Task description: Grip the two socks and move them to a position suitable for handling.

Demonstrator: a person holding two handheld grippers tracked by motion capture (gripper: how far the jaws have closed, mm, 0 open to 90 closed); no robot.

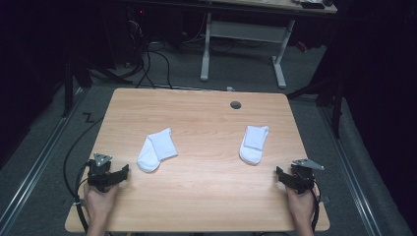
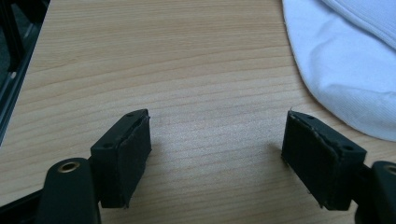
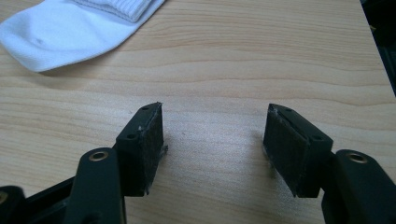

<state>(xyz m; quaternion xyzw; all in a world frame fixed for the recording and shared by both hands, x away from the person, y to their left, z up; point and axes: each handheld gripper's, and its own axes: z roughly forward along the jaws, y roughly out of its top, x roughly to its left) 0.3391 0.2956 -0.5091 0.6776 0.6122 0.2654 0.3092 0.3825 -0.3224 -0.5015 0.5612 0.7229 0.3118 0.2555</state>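
We've got L gripper [image 1: 123,171] wide open, empty, aimed at folded white cotton sock [image 1: 156,149] | R gripper [image 1: 279,173] wide open, empty, near 2nd white sock [image 1: 254,143] | both low on wooden table [image 1: 206,187], prob. staged for pickup

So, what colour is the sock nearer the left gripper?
White, with a ribbed cuff. The sock shows whole in the high view; its weave is clearest in the left gripper view.

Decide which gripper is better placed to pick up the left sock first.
Left. The left gripper sits open just below the left sock, whose toe edges its own view; the right gripper lies across the table.
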